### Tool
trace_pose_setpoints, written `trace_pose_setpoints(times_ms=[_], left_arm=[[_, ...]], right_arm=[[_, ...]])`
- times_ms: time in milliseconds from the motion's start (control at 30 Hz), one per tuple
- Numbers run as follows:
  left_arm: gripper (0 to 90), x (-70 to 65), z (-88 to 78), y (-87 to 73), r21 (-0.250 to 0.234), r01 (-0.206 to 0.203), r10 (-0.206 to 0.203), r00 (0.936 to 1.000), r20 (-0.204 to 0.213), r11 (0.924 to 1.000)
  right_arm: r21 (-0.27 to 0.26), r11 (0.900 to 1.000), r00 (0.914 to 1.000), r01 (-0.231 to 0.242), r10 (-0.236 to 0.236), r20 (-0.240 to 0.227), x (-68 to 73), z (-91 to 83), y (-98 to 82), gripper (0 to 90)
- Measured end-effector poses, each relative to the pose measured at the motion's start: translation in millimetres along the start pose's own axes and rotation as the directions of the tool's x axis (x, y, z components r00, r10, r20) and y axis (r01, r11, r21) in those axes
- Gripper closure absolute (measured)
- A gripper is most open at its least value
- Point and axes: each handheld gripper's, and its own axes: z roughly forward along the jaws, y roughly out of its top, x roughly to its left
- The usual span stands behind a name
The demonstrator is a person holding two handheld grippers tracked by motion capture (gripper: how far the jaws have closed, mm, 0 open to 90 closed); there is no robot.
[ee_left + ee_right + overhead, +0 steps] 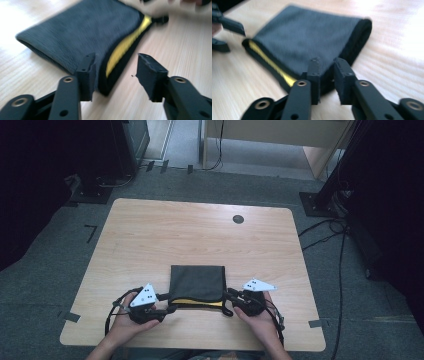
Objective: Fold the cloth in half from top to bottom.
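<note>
High view puts both hands at the bottom centre of the frame, with the left gripper (167, 308) and the right gripper (231, 296) set against the two near corners of a dark grey pouch (197, 282) that lies flat on the wooden table (150, 235) just beyond them. Its yellow-lined mouth (197, 302) is the near edge, running across the frame from one gripper to the other, and the closed end lies farther up toward the table's middle. Left gripper view shows the jaws parted, one fingertip (86, 68) against the grey cloth at the corner and the other standing clear over bare wood, so nothing is pinched. Right gripper view shows the jaws much closer together at the other near corner (325, 82), with a narrow gap between them; whether they nip the cloth I cannot tell. Both hands are equally near. Nothing can be seen inside the pouch. A small dark round spot (238, 219) sits far up the table.
</note>
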Motion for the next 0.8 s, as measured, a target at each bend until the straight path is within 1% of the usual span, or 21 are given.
trace_pose_setpoints(times_ms=[67, 100, 133, 167, 200, 233, 267, 300, 333, 367, 400, 433, 467, 500, 533, 567, 600, 667, 700, 733, 800], left_arm=[[48.3, -0.8, 2.8, 0.9, 0.000, 0.004, -0.004, 0.9985, -0.055, 1.0000], [48.2, -1.3, 4.8, 0.8, -0.002, 0.007, -0.007, 0.9974, -0.072, 1.0000], [48.2, -1.7, 6.4, 0.6, 0.000, 0.011, -0.011, 0.9963, -0.085, 0.9999], [48.2, -2.3, 7.6, 0.5, 0.001, 0.011, -0.011, 0.9936, -0.112, 0.9999], [49.8, -3.1, 7.6, 0.5, -0.011, 0.006, -0.007, 0.9880, -0.154, 0.9999], [50.4, -4.0, 6.0, 1.2, -0.035, 0.002, -0.009, 0.9766, -0.215, 0.9994], [50.6, -3.0, 3.5, 2.9, -0.055, 0.007, -0.022, 0.9658, -0.259, 0.9984], [50.6, -1.1, 1.1, 4.5, -0.084, 0.034, -0.056, 0.9592, -0.277, 0.9959], [50.6, 1.8, -0.1, 5.7, -0.109, 0.078, -0.107, 0.9536, -0.282, 0.9909], [50.1, 4.1, 2.2, 6.1, -0.104, 0.106, -0.132, 0.9512, -0.279, 0.9889], [49.2, 5.0, 5.4, 5.8, -0.083, 0.121, -0.139, 0.9517, -0.274, 0.9892], [48.5, 4.5, 10.4, 4.5, -0.053, 0.123, -0.133, 0.9528, -0.273, 0.9910], [46.3, 1.0, 21.1, 1.6, 0.027, 0.105, -0.095, 0.9633, -0.251, 0.9941], [45.5, 1.0, 21.1, 1.6, 0.027, 0.105, -0.095, 0.9633, -0.251, 0.9941], [45.5, -1.7, 25.5, 0.1, 0.061, 0.090, -0.072, 0.9666, -0.246, 0.9941], [45.4, -4.0, 29.0, -1.0, 0.099, 0.074, -0.048, 0.9677, -0.248, 0.9923], [45.4, -5.3, 30.7, -1.5, 0.120, 0.064, -0.032, 0.9664, -0.255, 0.9907], [44.5, -4.8, 29.1, -0.9, 0.127, 0.056, -0.021, 0.9652, -0.261, 0.9904], [44.5, -4.2, 28.6, -1.3, 0.133, 0.050, -0.014, 0.9656, -0.260, 0.9899], [43.9, -1.5, 26.8, -3.2, 0.138, 0.044, -0.007, 0.9662, -0.258, 0.9895], [43.8, -0.2, 26.0, -3.3, 0.141, 0.051, -0.013, 0.9667, -0.256, 0.9887]], right_arm=[[0.001, 0.999, 0.9990, -0.034, 0.034, 0.030, 2.7, 6.9, 0.2, 71.2], [0.013, 0.998, 0.9982, -0.053, 0.053, 0.030, 2.9, 10.9, -0.3, 70.1], [0.047, 0.995, 0.9954, -0.086, 0.084, 0.046, 1.9, 18.8, -2.5, 69.0], [0.047, 0.995, 0.9954, -0.086, 0.084, 0.046, 1.9, 18.8, -2.5, 69.0], [0.056, 0.993, 0.9927, -0.109, 0.105, 0.059, 1.8, 21.8, -4.7, 69.0], [0.052, 0.992, 0.9921, -0.114, 0.111, 0.059, 2.5, 21.7, -5.0, 69.3], [0.049, 0.992, 0.9922, -0.112, 0.109, 0.060, 3.6, 20.4, -4.8, 70.8], [0.049, 0.992, 0.9922, -0.112, 0.109, 0.060, 3.6, 20.4, -4.8, 70.8], [0.041, 0.994, 0.9932, -0.099, 0.096, 0.065, 4.4, 19.2, -4.7, 72.0], [0.037, 0.995, 0.9930, -0.095, 0.092, 0.073, 5.5, 18.0, -4.4, 73.5], [0.032, 0.995, 0.9926, -0.094, 0.091, 0.081, 6.2, 17.6, -4.3, 74.0], [0.033, 0.995, 0.9926, -0.090, 0.086, 0.086, 6.8, 17.4, -4.2, 74.7], [0.040, 0.997, 0.9929, -0.063, 0.058, 0.104, 9.4, 18.1, -4.5, 78.7], [0.040, 0.997, 0.9929, -0.063, 0.058, 0.104, 9.4, 18.1, -4.5, 78.7], [0.038, 0.998, 0.9927, -0.056, 0.052, 0.109, 10.3, 17.9, -4.5, 82.7], [0.049, 0.998, 0.9942, -0.032, 0.026, 0.105, 12.5, 15.8, -4.0, 89.6], [0.049, 0.998, 0.9942, -0.032, 0.026, 0.105, 12.5, 15.8, -4.0, 89.6], [0.074, 0.997, 0.9933, 0.006, -0.014, 0.114, 14.8, 14.2, -3.3, 90.0], [0.074, 0.997, 0.9933, 0.006, -0.014, 0.114, 14.8, 14.2, -3.3, 90.0], [0.100, 0.995, 0.9935, 0.015, -0.026, 0.111, 13.7, 13.7, -3.9, 90.0], [0.111, 0.994, 0.9937, 0.012, -0.025, 0.110, 13.4, 13.7, -4.5, 90.0]])
